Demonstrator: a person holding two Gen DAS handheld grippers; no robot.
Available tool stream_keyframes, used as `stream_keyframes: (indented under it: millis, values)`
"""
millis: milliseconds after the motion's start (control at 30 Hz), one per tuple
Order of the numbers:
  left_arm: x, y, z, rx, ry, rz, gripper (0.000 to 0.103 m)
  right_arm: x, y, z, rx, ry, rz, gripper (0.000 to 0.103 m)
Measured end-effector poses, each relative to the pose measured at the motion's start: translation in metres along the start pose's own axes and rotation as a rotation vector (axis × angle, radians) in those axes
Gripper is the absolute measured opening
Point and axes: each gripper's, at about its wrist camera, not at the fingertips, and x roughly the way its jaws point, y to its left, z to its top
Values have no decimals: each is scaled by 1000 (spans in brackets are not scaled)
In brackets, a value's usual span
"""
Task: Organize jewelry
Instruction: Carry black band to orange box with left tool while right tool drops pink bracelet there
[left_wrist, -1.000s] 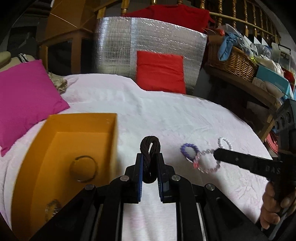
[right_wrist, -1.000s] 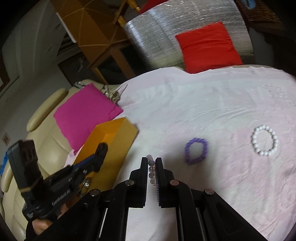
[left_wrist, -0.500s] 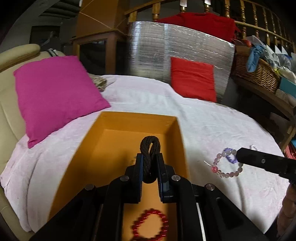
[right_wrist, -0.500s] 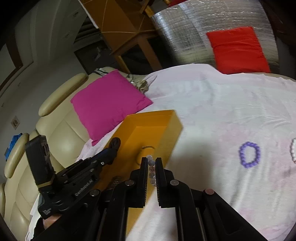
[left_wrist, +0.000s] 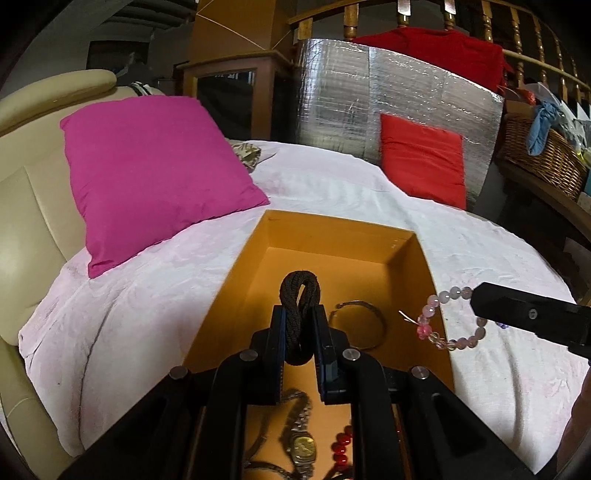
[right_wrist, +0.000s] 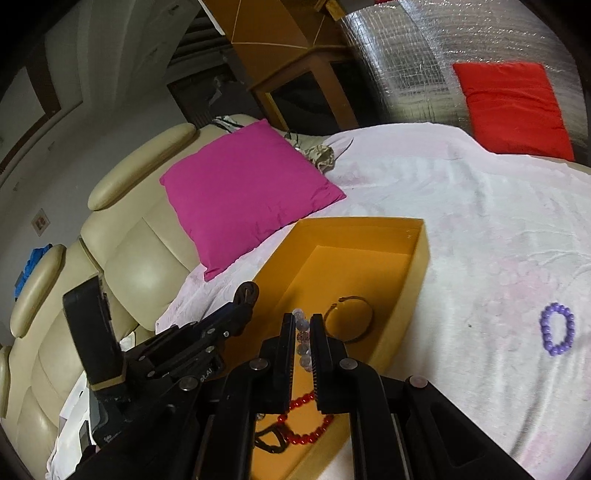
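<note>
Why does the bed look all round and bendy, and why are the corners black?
Left wrist view: the fisheye lens bows the white bed cover and the wooden railing into curves, and its round edge leaves the corners dark. Right wrist view: same bending, and the beige sofa leans sideways; glare glints off the silver panel.

A lived-in home: cream leather sofa (right_wrist: 122, 266), pink cushion (left_wrist: 155, 173), wooden banister (left_wrist: 480, 22), cluttered wicker basket (left_wrist: 539, 155).

the orange box (left_wrist: 421, 254) lies open on top, its far half bare; a bangle (left_wrist: 360, 325), watch (left_wrist: 303, 448) and red beads (right_wrist: 306, 421) crowd the near end. pink pillow (left_wrist: 155, 173) hems the left; white bedspread (right_wrist: 480, 240) right is open.
</note>
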Motion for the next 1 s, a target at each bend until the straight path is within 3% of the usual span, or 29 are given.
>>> stream_keyframes:
  millis: [167,467,667,1000]
  values:
    - [7,8,-1,-14,26,31,14,20,-3,8,26,33,-14,9]
    - [29,20,-10,-25,146,108,14,64,-8,35,52,100,-66,9]
    - [39,18,-14,-12,198,131,14,93,-6,47,54,163,-104,9]
    - [45,17,-19,-13,247,142,14,124,-7,50,51,196,-122,9]
